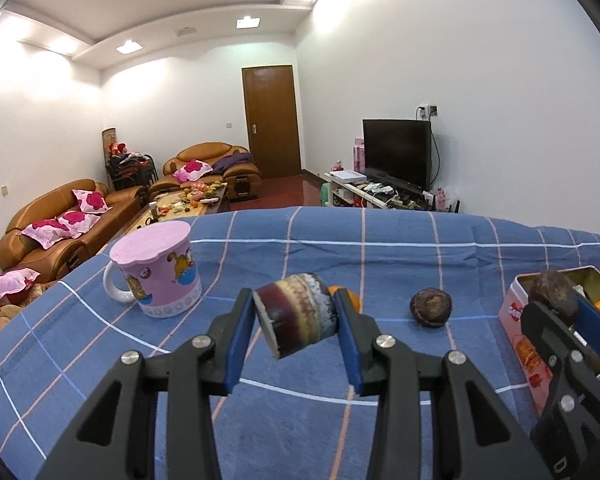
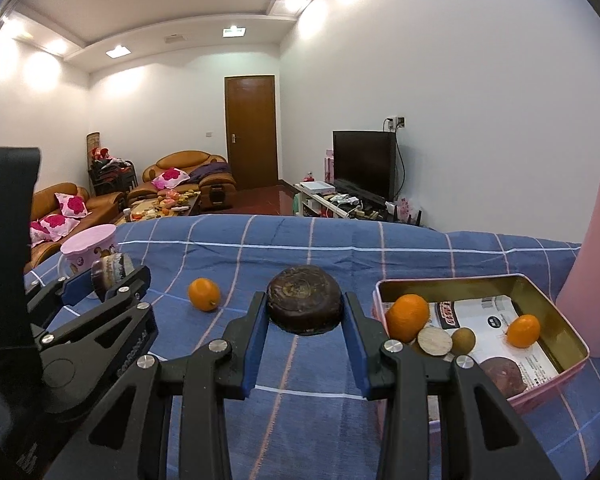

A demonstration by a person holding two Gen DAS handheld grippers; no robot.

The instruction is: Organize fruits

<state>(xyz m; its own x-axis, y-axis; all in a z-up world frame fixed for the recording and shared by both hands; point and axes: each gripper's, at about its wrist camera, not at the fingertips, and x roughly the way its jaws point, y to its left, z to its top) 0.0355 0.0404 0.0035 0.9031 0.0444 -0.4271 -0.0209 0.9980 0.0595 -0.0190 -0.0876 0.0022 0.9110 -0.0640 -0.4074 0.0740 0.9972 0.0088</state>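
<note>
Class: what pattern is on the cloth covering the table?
Blue cloth with white and pink check lines; right wrist view.

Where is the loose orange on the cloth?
In the right wrist view, the orange lies on the blue checked cloth, left of the right gripper.

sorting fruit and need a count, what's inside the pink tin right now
The pink tin holds two oranges, a small brown kiwi, a cut pale disc and a dark round fruit on a printed paper. The right gripper hides the near corner.
</note>
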